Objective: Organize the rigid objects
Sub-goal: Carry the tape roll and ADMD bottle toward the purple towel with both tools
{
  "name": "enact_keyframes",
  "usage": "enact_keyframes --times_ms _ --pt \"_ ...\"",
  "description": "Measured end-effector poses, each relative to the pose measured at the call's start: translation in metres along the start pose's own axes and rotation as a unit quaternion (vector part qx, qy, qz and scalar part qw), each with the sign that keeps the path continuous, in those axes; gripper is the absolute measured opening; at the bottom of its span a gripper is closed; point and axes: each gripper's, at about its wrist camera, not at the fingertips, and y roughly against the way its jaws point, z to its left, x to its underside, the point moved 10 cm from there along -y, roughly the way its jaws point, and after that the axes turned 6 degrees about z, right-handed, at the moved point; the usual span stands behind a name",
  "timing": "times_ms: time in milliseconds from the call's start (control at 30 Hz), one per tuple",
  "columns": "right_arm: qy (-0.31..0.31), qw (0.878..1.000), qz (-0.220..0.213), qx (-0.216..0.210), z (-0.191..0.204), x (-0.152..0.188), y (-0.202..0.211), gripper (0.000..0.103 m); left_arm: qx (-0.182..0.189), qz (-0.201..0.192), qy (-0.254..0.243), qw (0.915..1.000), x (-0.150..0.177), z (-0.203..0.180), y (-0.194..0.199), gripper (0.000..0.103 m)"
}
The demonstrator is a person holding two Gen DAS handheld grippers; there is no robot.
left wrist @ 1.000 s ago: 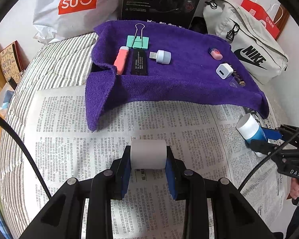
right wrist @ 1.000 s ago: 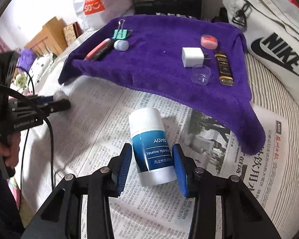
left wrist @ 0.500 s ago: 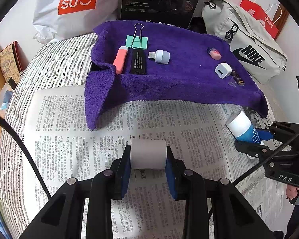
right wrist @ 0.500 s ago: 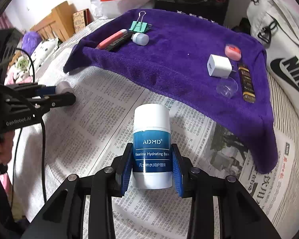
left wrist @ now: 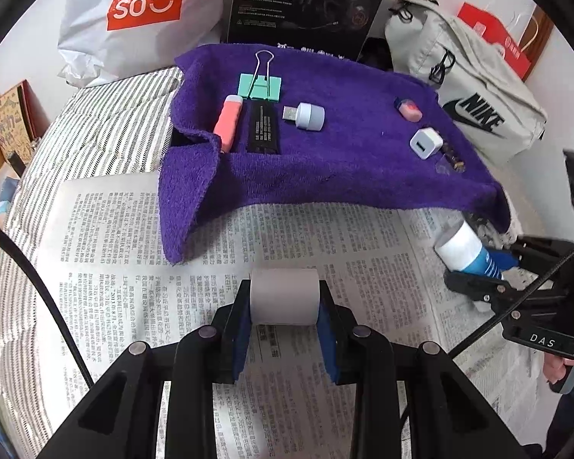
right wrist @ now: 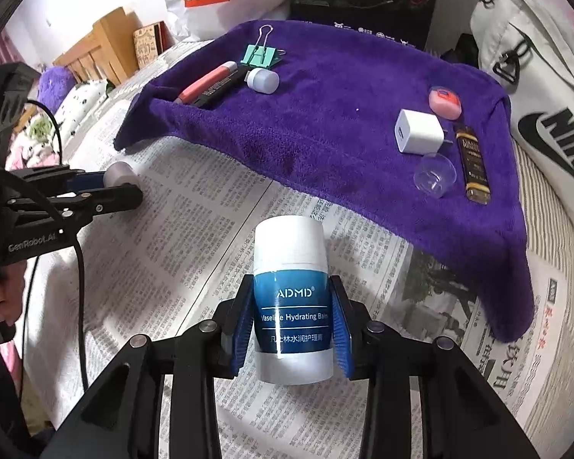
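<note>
My left gripper [left wrist: 284, 319] is shut on a pale grey cylinder [left wrist: 284, 295], held over the newspaper [left wrist: 141, 267]. My right gripper [right wrist: 292, 325] is shut on a blue-and-white balm bottle [right wrist: 291, 287], lifted clear of the paper with its white cap pointing away. The same bottle [left wrist: 465, 250] shows at the right of the left wrist view. Beyond both lies a purple towel [left wrist: 344, 160] carrying a green binder clip [left wrist: 260, 86], a pink stick [left wrist: 229, 120], a black bar [left wrist: 263, 130], a USB plug light [left wrist: 306, 114], a white charger [left wrist: 424, 142] and a pink eraser [left wrist: 408, 109].
A clear dome [right wrist: 434, 176] and an amber vial [right wrist: 474, 164] sit at the towel's right end. Behind stand a white shopping bag [left wrist: 134, 11], a black box [left wrist: 306, 0] and a grey sling bag [left wrist: 474, 91]. A person's hand [right wrist: 2, 287] grips the left handle.
The right gripper closed on the balm bottle and raised it off the newspaper, turning it more upright. The left gripper kept still with its cylinder.
</note>
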Motion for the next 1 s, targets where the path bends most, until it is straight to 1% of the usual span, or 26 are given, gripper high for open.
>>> enact_keyframes --times_ms 67,167,400,767,1000 --pt "-0.011 1.0 -0.003 -0.012 -0.003 0.003 0.005 0.036 0.007 -0.001 0.005 1.0 0.001 0.001 0.002 0.029" --pt "-0.024 1.0 -0.007 -0.018 -0.008 0.007 0.01 0.036 0.005 -0.003 0.003 1.0 0.001 0.0 0.008 0.029" --pt "-0.056 0.998 -0.016 -0.025 -0.028 0.01 0.024 0.036 0.007 -0.02 -0.006 0.9998 -0.009 -0.009 0.027 0.029" --pt "-0.066 0.997 -0.041 -0.02 -0.047 -0.01 0.049 0.036 0.009 -0.032 -0.011 0.9994 -0.036 -0.014 0.039 0.029" --pt "-0.068 0.996 -0.051 -0.011 -0.062 -0.034 0.055 0.036 0.013 -0.03 -0.013 0.9994 -0.048 -0.012 0.035 0.029"
